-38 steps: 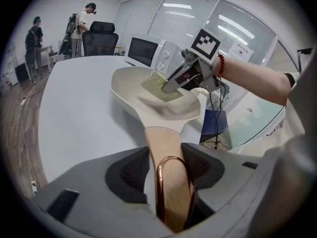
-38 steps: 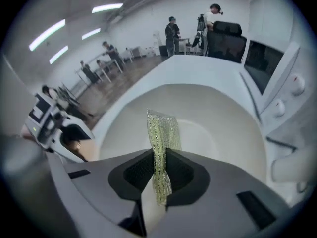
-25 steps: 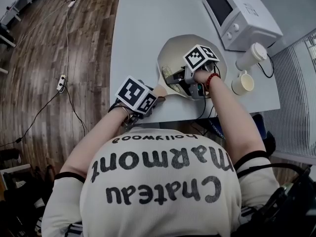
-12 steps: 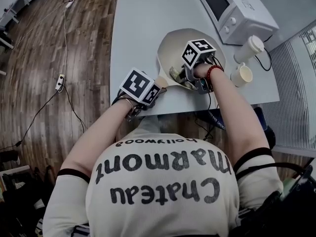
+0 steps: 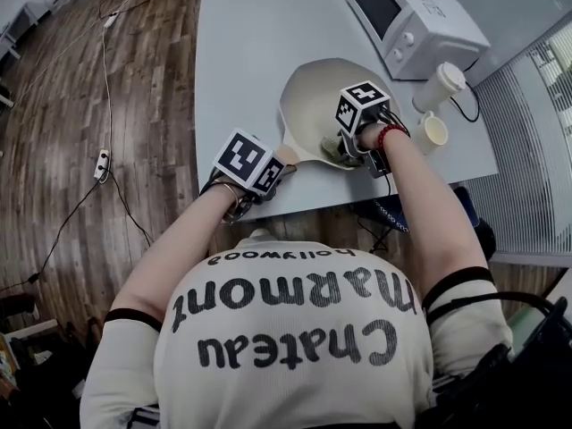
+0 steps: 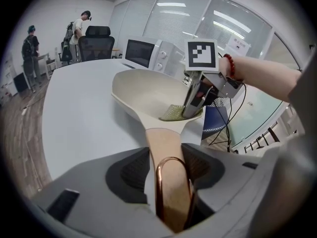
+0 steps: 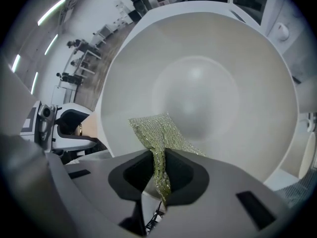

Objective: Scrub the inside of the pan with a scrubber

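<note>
Office room, wood floor; pale desk (image 5: 241,79) takes up the upper half of the head view. Microwave (image 5: 416,21) at the desk's 1 o'clock corner.

Pan (image 5: 308,96): pale, round, near the desk's front edge, just left of a paper cup (image 5: 442,86) and a mug (image 5: 432,132). Long axis in the head view runs from the wooden handle (image 6: 166,148) at 7 o'clock to the far rim at 1 o'clock.

Left tongs (image 6: 166,168): clamped on the handle, one pad on each flank, copper hanging loop between them. They sit at the 7 o'clock end, outside the bowl.

Right tongs (image 7: 158,170): pinched tight on the scrubber (image 7: 158,133), pointing steeply down inside the bowl at about its 5 o'clock, close to the handle root.

Scrubber: green mesh pad, one end caught between the jaws, the free end fanned out flat against the near sloping wall of the pan.

Judgement: scrubbing is under way. The pan's flat centre and far wall lie toward 12 o'clock from the right tongs in the right gripper view. The right hand is the nearer one, so the coming stroke should run away from the handle along the pan's axis while the left clamp braces against it.
</note>
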{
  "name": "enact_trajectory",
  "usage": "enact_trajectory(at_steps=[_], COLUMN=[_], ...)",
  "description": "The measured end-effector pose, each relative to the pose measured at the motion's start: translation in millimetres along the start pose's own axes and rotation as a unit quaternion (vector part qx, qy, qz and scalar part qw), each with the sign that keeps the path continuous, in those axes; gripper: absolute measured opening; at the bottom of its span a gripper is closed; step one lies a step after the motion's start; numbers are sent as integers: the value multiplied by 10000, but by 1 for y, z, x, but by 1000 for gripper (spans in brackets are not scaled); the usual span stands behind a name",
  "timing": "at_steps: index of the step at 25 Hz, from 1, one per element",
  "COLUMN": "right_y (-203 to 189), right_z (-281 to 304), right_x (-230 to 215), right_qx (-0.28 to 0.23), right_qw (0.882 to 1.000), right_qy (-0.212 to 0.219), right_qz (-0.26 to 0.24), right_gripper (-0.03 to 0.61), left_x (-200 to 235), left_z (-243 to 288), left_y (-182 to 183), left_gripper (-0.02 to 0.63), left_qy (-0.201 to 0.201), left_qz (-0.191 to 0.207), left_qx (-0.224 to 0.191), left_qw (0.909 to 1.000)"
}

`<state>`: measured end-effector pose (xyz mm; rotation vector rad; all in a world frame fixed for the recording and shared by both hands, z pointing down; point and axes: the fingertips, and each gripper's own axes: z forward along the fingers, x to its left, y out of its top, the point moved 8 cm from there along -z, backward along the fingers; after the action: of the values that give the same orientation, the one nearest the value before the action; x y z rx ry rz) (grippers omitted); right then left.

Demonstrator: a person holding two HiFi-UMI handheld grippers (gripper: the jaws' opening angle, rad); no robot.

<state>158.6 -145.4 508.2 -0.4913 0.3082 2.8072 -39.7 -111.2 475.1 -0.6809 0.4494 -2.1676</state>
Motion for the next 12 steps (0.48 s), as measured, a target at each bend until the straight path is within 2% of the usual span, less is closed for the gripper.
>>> enact_trajectory(at_steps=[3, 7, 12], right_y=[-7, -19, -26], right_z=[-4, -11, -18], right_x=[-19, -41, -51], right_qx=[101, 169, 161], right_qw=[9996, 9972, 9940], right_qy=[-102, -664, -1024], right_qz=[227, 304, 337], right_gripper=[61, 61, 61], left_x=[5, 13, 21], left_z=[0, -4, -4], left_y=[2, 2, 7], left_gripper=[215, 216, 216], left_qy=[-125, -362, -580], left_qz=[161, 357, 609], left_qx=[114, 250, 333], left_qw=[9997, 9984, 9959])
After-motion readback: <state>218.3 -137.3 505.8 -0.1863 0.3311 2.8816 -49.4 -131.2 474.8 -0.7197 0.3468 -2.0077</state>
